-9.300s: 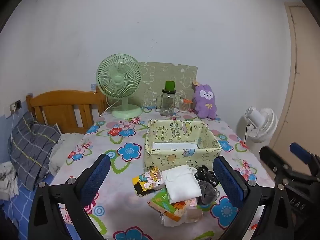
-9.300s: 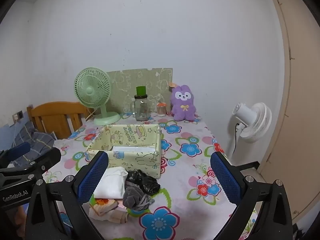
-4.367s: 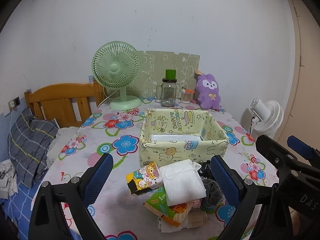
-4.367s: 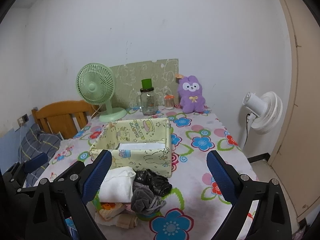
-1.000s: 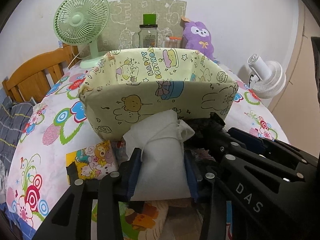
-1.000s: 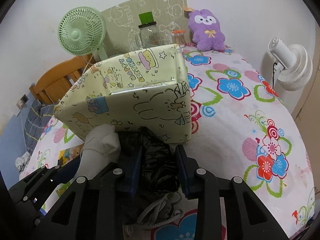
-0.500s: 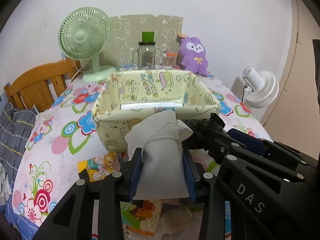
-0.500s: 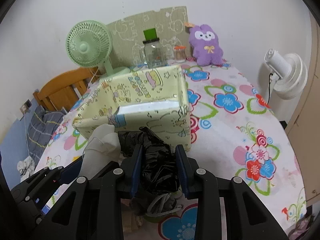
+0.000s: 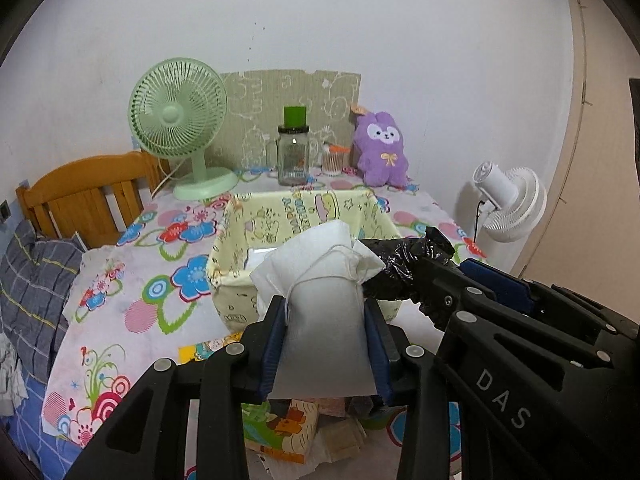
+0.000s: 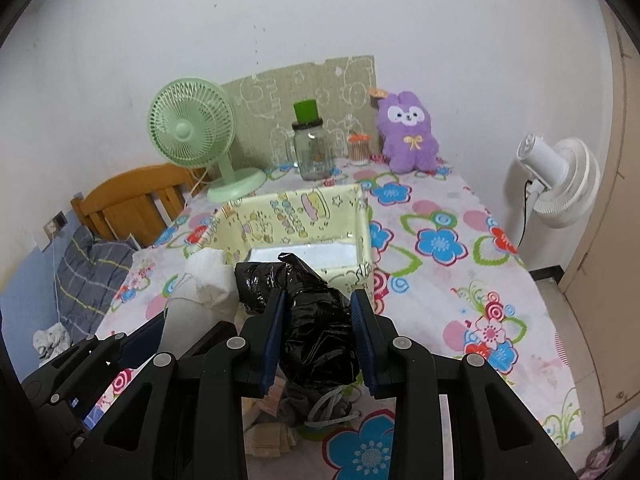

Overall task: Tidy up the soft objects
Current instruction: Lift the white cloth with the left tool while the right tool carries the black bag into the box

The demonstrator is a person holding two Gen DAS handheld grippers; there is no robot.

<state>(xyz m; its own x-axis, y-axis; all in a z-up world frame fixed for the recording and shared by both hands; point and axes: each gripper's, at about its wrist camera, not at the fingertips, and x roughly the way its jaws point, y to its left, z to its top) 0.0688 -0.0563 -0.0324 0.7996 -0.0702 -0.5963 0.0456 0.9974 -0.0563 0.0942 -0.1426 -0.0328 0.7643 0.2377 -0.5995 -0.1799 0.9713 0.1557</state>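
My left gripper (image 9: 323, 304) is shut on a white drawstring pouch (image 9: 320, 264) and holds it in the air, in front of the yellow cartoon-print fabric box (image 9: 224, 240). Beside it, my right gripper (image 10: 319, 298) is shut on a crumpled black plastic bag (image 10: 312, 332), also off the table; the bag (image 9: 396, 264) shows to the pouch's right in the left wrist view. The box (image 10: 366, 236) is open-topped with a pale flat bottom. Below the grippers lie a grey drawstring bundle (image 10: 320, 404) and colourful packets (image 9: 280, 432).
A floral cloth (image 10: 440, 248) covers the table. At the back stand a green fan (image 9: 178, 120), a glass jar with a green lid (image 9: 294, 156) and a purple plush (image 9: 382, 148). A white fan (image 9: 508, 204) stands off the right edge, a wooden headboard (image 9: 80, 188) left.
Both grippers have risen with the pouch and the black bag, lifting them off the pile. The box, seen side-on a second ago, now shows its inside from above.
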